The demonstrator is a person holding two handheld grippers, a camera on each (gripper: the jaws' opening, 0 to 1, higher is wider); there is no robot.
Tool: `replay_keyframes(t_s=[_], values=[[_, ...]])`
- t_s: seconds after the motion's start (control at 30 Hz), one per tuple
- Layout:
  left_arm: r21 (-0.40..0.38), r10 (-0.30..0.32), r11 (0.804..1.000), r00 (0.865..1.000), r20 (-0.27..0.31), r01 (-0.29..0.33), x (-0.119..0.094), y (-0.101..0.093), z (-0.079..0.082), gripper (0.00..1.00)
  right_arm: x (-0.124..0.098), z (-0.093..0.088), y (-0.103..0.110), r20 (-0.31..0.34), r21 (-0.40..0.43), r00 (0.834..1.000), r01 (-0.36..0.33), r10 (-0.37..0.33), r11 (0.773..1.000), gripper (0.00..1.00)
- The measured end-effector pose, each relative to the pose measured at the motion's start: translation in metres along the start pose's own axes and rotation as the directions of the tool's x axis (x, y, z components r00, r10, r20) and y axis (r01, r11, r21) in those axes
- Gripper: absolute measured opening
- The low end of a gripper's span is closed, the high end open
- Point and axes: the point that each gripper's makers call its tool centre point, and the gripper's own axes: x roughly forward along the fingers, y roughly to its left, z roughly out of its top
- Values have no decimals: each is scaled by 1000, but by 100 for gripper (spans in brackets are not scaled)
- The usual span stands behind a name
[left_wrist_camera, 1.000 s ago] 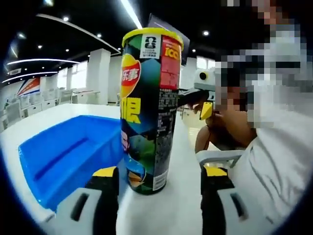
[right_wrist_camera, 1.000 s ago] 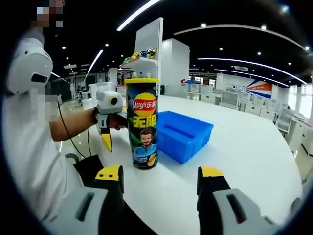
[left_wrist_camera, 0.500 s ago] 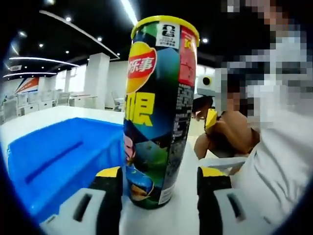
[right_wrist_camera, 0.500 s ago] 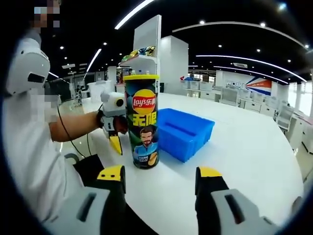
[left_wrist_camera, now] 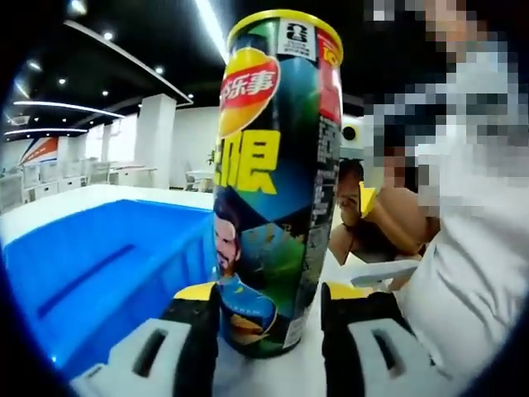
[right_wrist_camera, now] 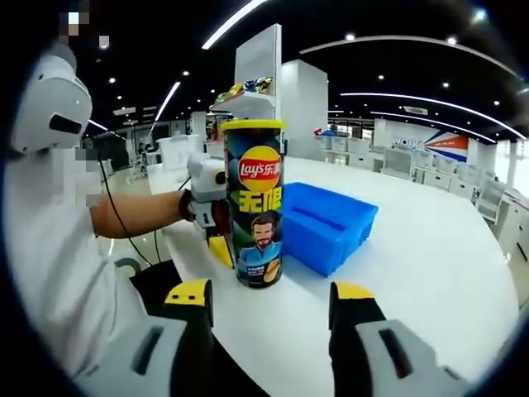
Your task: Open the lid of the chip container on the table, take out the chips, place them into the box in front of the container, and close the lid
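The tall green chip can with a yellow lid [left_wrist_camera: 277, 182] stands upright on the white worktop [right_wrist_camera: 430, 273], beside the blue plastic box [right_wrist_camera: 326, 225]. The left tongs [left_wrist_camera: 269, 318] stand open around its base, touching nothing I can confirm; the right tongs [right_wrist_camera: 269, 302] are open and empty. The room is a large, bright hall.

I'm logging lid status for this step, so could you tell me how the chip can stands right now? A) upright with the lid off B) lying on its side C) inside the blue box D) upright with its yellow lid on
D: the chip can stands upright on the white table, its yellow lid in place, beside the blue box.
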Motion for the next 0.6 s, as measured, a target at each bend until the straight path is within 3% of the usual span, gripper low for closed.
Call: replay_keyframes(t_s=[0.6], values=[[4,28,1000,999,-17,-28,0,-1,0,47,3,-7,1,-1,15,1000,-18,18,1000,52]])
